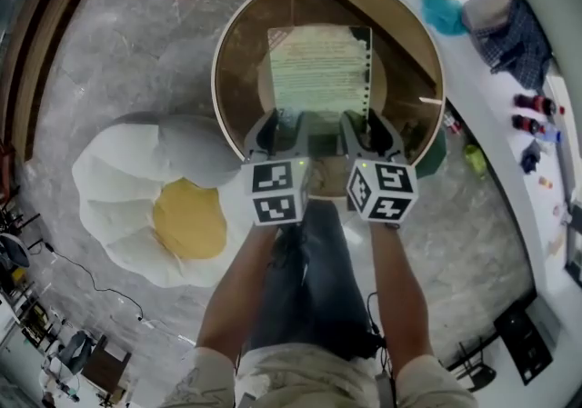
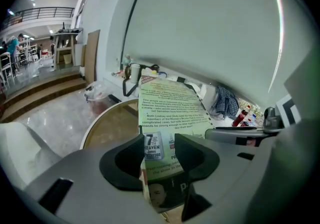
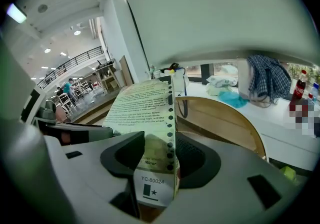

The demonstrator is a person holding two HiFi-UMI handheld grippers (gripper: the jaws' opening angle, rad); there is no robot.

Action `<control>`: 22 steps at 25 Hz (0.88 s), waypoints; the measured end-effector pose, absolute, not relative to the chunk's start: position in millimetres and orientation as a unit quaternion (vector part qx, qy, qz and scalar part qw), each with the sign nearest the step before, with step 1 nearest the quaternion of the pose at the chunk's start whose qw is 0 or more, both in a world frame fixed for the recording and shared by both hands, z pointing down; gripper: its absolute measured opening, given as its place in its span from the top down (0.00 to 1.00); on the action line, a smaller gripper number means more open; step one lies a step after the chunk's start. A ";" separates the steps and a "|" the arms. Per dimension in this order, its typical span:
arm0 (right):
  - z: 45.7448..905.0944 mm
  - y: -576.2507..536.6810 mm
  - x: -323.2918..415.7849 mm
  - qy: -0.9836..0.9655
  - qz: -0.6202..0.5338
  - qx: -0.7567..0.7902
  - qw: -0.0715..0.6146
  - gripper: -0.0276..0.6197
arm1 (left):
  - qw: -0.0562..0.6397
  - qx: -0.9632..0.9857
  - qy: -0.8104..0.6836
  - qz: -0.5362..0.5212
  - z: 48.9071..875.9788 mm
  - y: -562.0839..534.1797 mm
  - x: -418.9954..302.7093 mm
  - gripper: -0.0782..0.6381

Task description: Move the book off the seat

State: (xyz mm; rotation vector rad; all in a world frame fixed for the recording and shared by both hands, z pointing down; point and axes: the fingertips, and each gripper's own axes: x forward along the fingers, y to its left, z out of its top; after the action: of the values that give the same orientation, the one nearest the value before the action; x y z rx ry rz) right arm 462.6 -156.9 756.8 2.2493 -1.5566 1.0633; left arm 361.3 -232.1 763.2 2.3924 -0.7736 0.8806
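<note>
Book (image 1: 320, 70) clamped in left gripper (image 1: 279, 135) and right gripper (image 1: 366, 137) (back cover up).

Book (image 1: 318, 70) near edge hidden behind left gripper (image 1: 279, 124) and right gripper (image 1: 368, 124), counter (image 1: 496, 93) clutter too small, perhaps bottles (image 1: 532, 108)

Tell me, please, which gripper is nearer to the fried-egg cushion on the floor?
Left. The left gripper grips the book on the side facing the cushion. The right gripper grips the book's other side, farther from it.
</note>
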 end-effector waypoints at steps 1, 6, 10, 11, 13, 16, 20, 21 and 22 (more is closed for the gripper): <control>769.6 -154.7 461.6 -0.525 0.369 0.760 0.107 0.65 | 0.242 0.869 -0.281 0.329 776.2 -229.8 360.1 0.62; 821.0 -144.3 459.5 -0.513 0.404 0.747 0.123 0.65 | 0.267 0.851 -0.277 0.359 828.2 -218.3 357.2 0.62; 853.9 -140.3 455.8 -0.508 0.430 0.734 0.139 0.65 | 0.287 0.834 -0.275 0.382 861.5 -212.1 351.9 0.62; 859.7 -141.0 455.2 -0.507 0.433 0.731 0.142 0.65 | 0.290 0.831 -0.275 0.386 867.4 -212.2 351.0 0.62; 866.3 -142.5 454.7 -0.507 0.438 0.728 0.146 0.65 | 0.294 0.828 -0.276 0.390 874.1 -213.1 350.2 0.62; 870.5 -143.3 455.6 -0.505 0.443 0.725 0.150 0.65 | 0.302 0.823 -0.277 0.393 879.4 -213.6 350.6 0.62; 871.9 -143.8 456.4 -0.505 0.439 0.727 0.152 0.65 | 0.305 0.823 -0.277 0.390 882.3 -213.6 351.8 0.62; 871.9 -144.0 456.6 -0.505 0.439 0.728 0.152 0.65 | 0.305 0.823 -0.277 0.390 882.3 -213.8 352.1 0.62; 871.8 -144.1 456.7 -0.504 0.438 0.729 0.150 0.65 | 0.306 0.823 -0.276 0.390 882.3 -213.8 352.2 0.62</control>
State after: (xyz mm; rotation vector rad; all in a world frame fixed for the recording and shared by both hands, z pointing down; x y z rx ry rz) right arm 456.7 -144.1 871.8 2.0937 -1.4486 1.2590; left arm 352.2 -213.8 882.3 2.1784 -0.7311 1.0323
